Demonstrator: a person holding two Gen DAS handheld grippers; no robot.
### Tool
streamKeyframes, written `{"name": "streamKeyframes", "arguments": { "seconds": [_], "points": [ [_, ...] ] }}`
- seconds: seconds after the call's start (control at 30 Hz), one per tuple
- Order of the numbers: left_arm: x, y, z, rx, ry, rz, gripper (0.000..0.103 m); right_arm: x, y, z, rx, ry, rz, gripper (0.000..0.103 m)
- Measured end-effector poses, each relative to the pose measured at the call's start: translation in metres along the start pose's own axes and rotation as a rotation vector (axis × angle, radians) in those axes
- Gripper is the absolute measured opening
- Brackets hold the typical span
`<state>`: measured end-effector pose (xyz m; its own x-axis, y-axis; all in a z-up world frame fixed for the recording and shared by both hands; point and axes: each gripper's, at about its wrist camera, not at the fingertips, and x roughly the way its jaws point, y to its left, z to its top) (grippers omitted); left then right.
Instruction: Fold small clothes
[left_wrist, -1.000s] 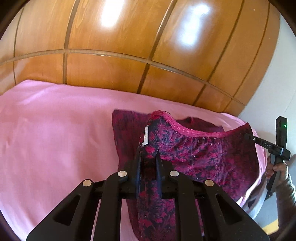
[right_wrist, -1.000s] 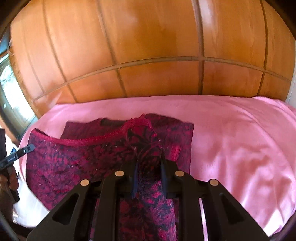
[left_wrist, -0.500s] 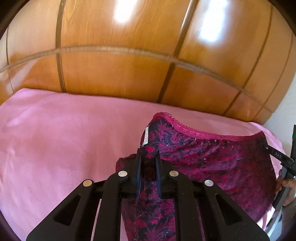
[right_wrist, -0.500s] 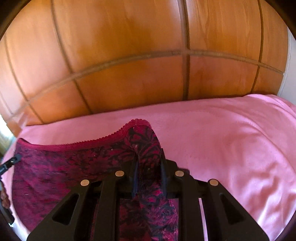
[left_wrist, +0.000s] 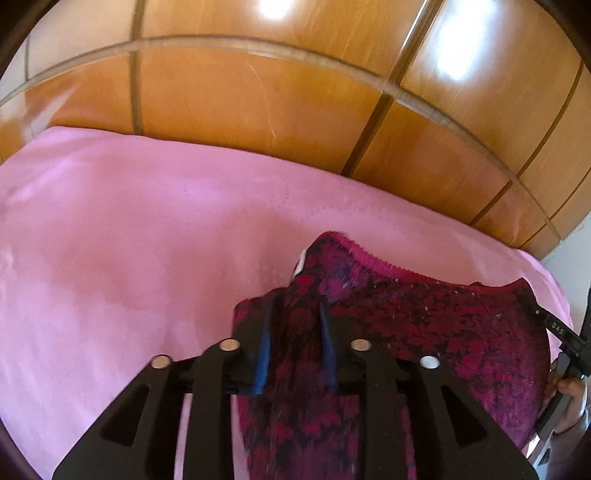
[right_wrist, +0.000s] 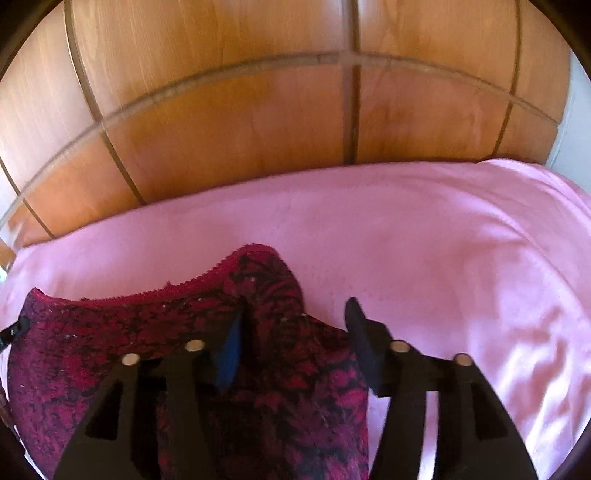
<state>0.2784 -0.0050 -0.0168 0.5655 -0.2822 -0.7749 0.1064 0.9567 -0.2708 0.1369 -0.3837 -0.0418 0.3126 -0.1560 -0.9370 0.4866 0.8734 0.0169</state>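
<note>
- A pink sheet (left_wrist: 147, 258) covers the surface below glossy wooden panels (left_wrist: 240, 107).
- My left gripper (left_wrist: 295, 314) clenches the red patterned garment (left_wrist: 443, 332); my right gripper (right_wrist: 295, 317) gapes released.
- Its white label (left_wrist: 300, 263) is unreadable.

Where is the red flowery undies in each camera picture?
Left wrist view: the red flowery undies fill the lower right, pinched in the left gripper.
Right wrist view: they fill the lower left, beside the opened right gripper.
Shared landmark: the lacy waistband.

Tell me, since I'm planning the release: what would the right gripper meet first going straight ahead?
Probably the pink sheet, then the wooden panelling; depth is unclear. The right gripper looks open.
</note>
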Motion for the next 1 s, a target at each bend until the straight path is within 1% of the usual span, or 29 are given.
{"name": "streamKeyframes", "arguments": {
  "seconds": [0.03, 0.13, 0.2, 0.37, 0.4, 0.43, 0.47, 0.53, 0.6, 0.67, 0.7, 0.77, 0.83, 0.9, 0.93, 1.0],
  "points": [
    [-0.006, 0.002, -0.005, -0.003, -0.003, -0.001, 0.028, -0.008, 0.001, -0.002, 0.0, -0.019, -0.001, 0.056],
    [-0.024, 0.006, -0.024, -0.006, -0.008, -0.035, 0.028, -0.036, 0.009, -0.012, -0.028, -0.074, 0.019, 0.057],
    [-0.035, 0.012, -0.043, -0.016, -0.013, -0.062, 0.028, -0.054, 0.02, -0.024, -0.051, -0.089, 0.08, 0.062],
    [-0.065, 0.029, -0.087, -0.09, -0.017, -0.175, 0.028, -0.081, 0.065, -0.066, -0.171, -0.043, 0.268, 0.065],
    [-0.071, 0.034, -0.1, -0.109, -0.009, -0.215, 0.028, -0.084, 0.074, -0.075, -0.19, -0.031, 0.303, 0.066],
    [-0.074, 0.034, -0.106, -0.115, -0.004, -0.229, 0.028, -0.087, 0.085, -0.086, -0.215, -0.015, 0.339, 0.067],
    [-0.077, 0.033, -0.115, -0.116, 0.0, -0.24, 0.028, -0.087, 0.093, -0.092, -0.23, -0.006, 0.351, 0.068],
    [-0.083, 0.035, -0.133, -0.114, 0.014, -0.272, 0.028, -0.087, 0.107, -0.107, -0.257, 0.005, 0.354, 0.07],
    [-0.085, 0.035, -0.147, -0.116, 0.032, -0.304, 0.028, -0.087, 0.112, -0.113, -0.265, 0.0, 0.352, 0.073],
    [-0.086, 0.034, -0.157, -0.116, 0.033, -0.32, 0.028, -0.084, 0.112, -0.116, -0.266, -0.004, 0.34, 0.074],
    [-0.086, 0.034, -0.161, -0.111, 0.037, -0.318, 0.026, -0.081, 0.112, -0.117, -0.268, 0.001, 0.333, 0.074],
    [-0.082, 0.035, -0.165, -0.109, 0.047, -0.267, 0.017, -0.074, 0.109, -0.119, -0.248, 0.022, 0.336, 0.074],
    [-0.078, 0.047, -0.168, -0.161, 0.056, -0.269, 0.016, -0.068, 0.105, -0.117, -0.255, 0.013, 0.325, 0.074],
    [-0.079, 0.051, -0.174, -0.181, 0.06, -0.263, 0.016, -0.058, 0.112, -0.119, -0.262, 0.01, 0.315, 0.074],
    [-0.081, 0.051, -0.176, -0.176, 0.055, -0.253, 0.015, -0.059, 0.111, -0.12, -0.259, 0.007, 0.31, 0.074],
    [-0.091, 0.042, -0.179, -0.13, 0.033, -0.206, 0.015, -0.059, 0.114, -0.121, -0.268, -0.005, 0.29, 0.074]
  ]
}}
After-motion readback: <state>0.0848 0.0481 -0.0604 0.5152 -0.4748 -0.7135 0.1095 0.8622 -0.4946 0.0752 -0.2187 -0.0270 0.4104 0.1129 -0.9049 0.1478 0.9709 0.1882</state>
